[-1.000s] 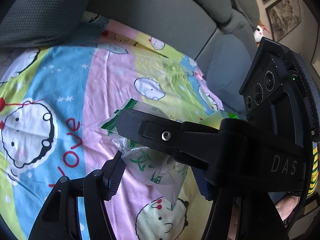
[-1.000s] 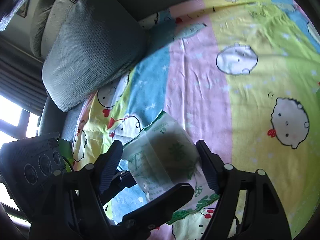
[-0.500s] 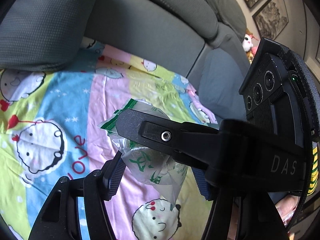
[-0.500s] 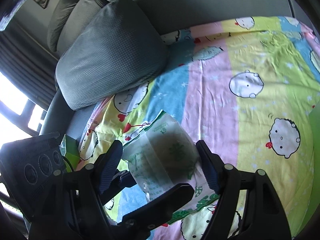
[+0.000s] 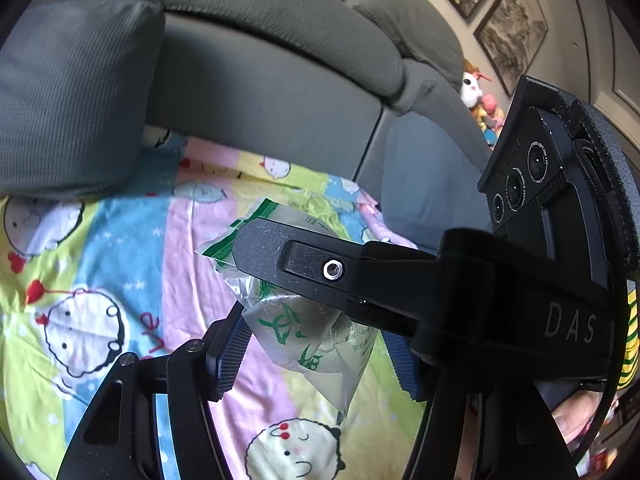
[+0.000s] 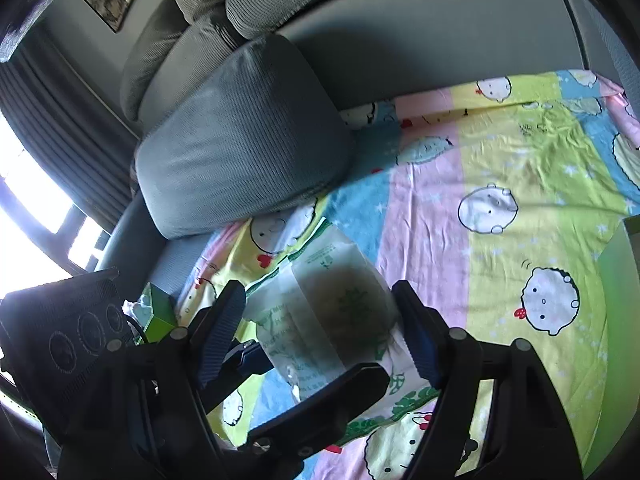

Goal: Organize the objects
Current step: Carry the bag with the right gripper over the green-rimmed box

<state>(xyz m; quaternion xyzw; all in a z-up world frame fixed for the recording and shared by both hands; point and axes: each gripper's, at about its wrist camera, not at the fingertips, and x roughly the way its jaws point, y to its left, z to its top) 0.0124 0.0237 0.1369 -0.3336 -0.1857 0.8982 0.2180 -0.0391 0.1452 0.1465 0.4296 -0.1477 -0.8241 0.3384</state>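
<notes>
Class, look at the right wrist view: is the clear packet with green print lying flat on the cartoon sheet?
No. The packet is held up between both tongs, above the cartoon sheet.

"DAS" on right tool (image 5: 570, 326), "ve" on sheet (image 5: 154, 334)

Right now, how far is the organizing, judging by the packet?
Done: the packet is up off the cartoon sheet. In hand: left gripper and right gripper both appear to close their fingers on it. Left: placing it; no destination is visible.

Grey sofa (image 5: 260, 92) under a cartoon-print sheet (image 6: 520, 184), framed pictures (image 5: 512, 32), bright window (image 6: 24, 216) behind dark curtains (image 6: 60, 128)
</notes>
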